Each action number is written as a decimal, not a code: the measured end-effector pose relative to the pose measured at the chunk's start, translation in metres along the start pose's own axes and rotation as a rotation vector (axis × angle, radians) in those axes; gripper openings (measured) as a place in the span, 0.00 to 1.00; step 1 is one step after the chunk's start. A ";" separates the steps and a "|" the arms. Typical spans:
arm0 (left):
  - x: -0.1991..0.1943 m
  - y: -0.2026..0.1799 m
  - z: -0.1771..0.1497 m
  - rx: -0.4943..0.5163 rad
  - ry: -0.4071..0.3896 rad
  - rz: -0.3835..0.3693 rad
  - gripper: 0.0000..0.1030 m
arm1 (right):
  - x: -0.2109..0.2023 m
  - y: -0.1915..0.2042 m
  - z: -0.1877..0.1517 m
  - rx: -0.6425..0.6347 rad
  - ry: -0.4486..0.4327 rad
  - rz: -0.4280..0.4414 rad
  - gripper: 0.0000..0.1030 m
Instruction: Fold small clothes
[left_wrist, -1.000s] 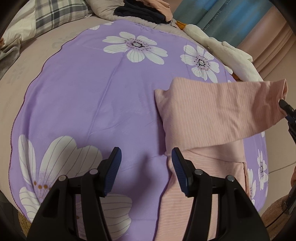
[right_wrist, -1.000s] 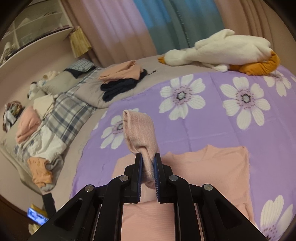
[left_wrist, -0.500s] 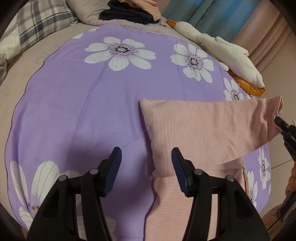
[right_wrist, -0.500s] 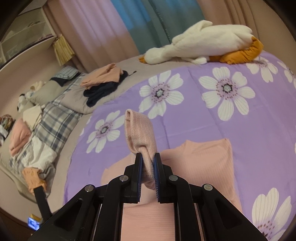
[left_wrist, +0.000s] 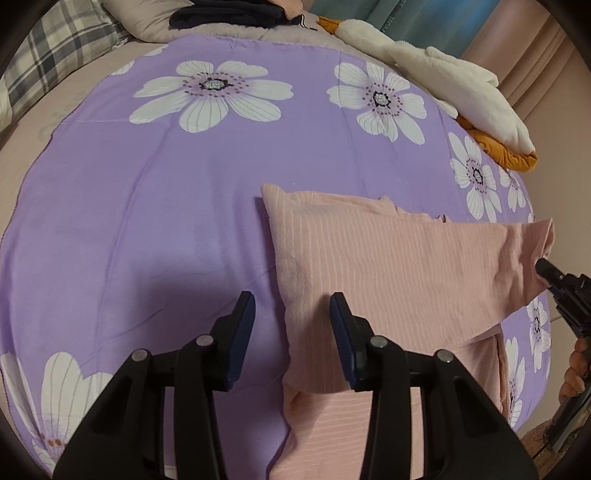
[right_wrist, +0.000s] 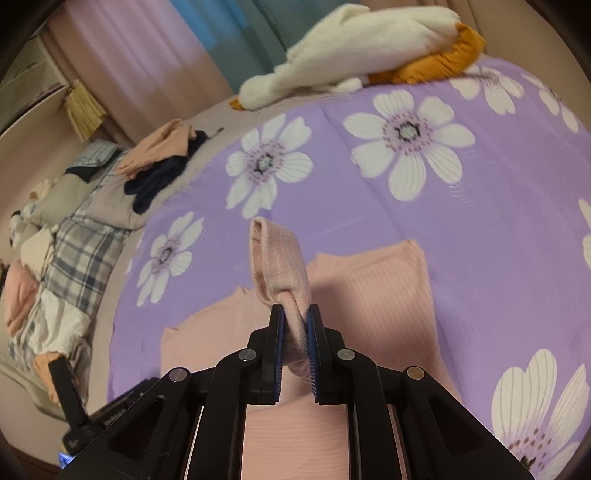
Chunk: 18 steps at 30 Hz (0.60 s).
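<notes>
We judge fold half done. Pink top (left_wrist: 388, 280) lies near bed's right edge; sleeve (right_wrist: 279, 266) clenched in right gripper (right_wrist: 295, 328), not yet laid. Left gripper (left_wrist: 291, 332) released, hovers at fold edge.

A home bedroom: floral purple bedspread (left_wrist: 155, 206), curtains (right_wrist: 155, 62) (plush goose (right_wrist: 354, 48) too).
</notes>
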<state>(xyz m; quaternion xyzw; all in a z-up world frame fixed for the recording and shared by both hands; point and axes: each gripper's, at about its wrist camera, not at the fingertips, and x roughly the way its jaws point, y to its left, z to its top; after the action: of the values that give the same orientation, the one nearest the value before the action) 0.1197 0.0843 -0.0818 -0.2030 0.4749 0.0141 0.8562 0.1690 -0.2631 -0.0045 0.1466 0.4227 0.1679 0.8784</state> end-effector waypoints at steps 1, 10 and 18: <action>0.002 -0.001 0.000 0.002 0.004 0.002 0.38 | 0.002 -0.004 -0.001 0.010 0.007 -0.007 0.13; 0.014 -0.007 -0.001 0.019 0.032 0.009 0.38 | 0.019 -0.033 -0.008 0.074 0.042 -0.041 0.13; 0.032 -0.009 -0.005 0.038 0.068 0.046 0.38 | 0.037 -0.052 -0.013 0.103 0.089 -0.073 0.13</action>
<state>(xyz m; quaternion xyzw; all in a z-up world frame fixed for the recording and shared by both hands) 0.1352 0.0685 -0.1073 -0.1759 0.5086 0.0180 0.8427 0.1890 -0.2927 -0.0583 0.1685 0.4745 0.1201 0.8556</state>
